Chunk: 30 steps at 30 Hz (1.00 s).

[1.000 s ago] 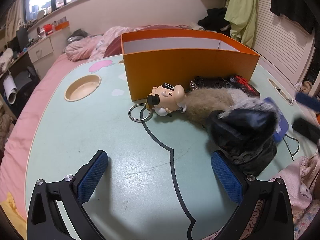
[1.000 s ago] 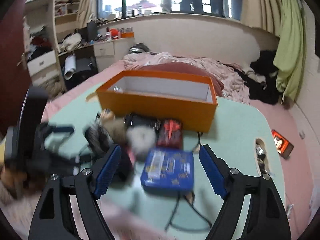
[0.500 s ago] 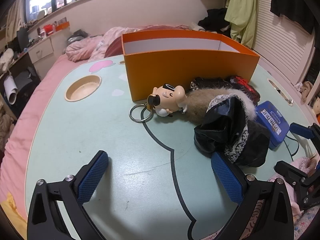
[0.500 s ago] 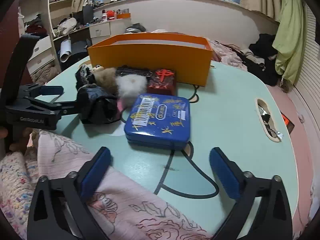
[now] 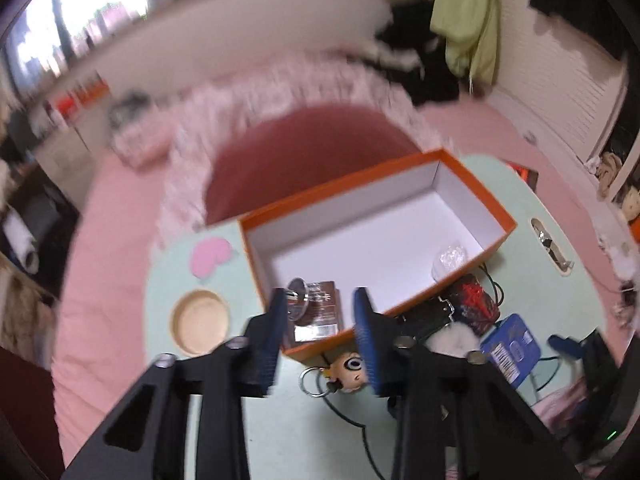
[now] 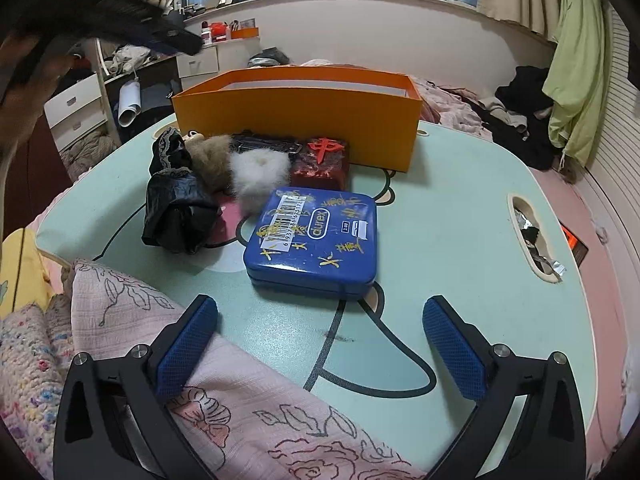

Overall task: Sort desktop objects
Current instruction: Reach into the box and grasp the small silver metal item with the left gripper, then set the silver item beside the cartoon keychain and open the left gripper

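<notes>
Blurred left hand-held gripper (image 5: 320, 332) narrowed, nothing pinched — right hand-held gripper (image 6: 320, 352) spread wide, empty.

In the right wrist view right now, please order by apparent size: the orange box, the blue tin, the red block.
1. orange box, although it stands farthest away.
2. blue tin, though being nearest the camera enlarges it.
3. red block, clearly the smallest.

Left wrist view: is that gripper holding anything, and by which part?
Nothing is held. The left gripper jaws have just been closing, yet nothing sits between them; the orange box lies beyond.
</notes>
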### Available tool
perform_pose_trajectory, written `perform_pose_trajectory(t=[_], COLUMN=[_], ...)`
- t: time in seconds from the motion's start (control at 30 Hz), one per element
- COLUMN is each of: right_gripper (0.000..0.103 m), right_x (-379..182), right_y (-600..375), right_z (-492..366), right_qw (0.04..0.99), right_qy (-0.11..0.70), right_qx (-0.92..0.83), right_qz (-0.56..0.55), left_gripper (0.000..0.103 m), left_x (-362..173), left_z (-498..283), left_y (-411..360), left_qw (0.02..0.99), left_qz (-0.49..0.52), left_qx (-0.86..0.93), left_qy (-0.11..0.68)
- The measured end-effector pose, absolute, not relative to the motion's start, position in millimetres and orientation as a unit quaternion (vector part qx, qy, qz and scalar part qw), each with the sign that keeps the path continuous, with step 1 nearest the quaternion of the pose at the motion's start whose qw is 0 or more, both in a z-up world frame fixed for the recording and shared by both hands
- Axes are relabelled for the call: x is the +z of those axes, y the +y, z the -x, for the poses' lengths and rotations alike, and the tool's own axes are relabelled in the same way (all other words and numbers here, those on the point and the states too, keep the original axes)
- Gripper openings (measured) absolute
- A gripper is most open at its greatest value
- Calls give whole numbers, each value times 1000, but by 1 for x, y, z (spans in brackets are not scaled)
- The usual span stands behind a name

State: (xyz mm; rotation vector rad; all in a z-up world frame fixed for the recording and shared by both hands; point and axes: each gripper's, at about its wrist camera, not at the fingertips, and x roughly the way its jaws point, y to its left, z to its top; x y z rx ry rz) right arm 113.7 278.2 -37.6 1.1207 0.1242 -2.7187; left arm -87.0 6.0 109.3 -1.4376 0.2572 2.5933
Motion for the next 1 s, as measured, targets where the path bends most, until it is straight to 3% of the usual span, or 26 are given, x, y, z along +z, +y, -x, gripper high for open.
perform_pose_trajectory(t=[0.43, 0.5, 0.53, 0.6, 1.0], right_gripper=[102, 102, 102, 102, 102], right_x=[-36, -36, -36, -35, -35], right_y=[277, 278, 278, 278, 278], right_z=[-113, -112, -113, -113, -113], right_qw=[99, 99, 99, 99, 98], right_qy=[41, 42, 42, 42, 41], right_qx=[-920, -920, -920, -920, -920], right_qz=[-378, -378, -378, -378, -378], left_gripper=[21, 13, 7, 5, 4], left_x=[54, 53, 54, 56, 121], left_z=[124, 124, 124, 125, 57], left_y=[22, 24, 23, 19, -1], left_qw=[37, 24, 21, 29, 114], left_qz=[557, 547, 544, 544, 453], left_qx=[813, 818, 820, 824, 882], left_qy=[166, 180, 178, 159, 63])
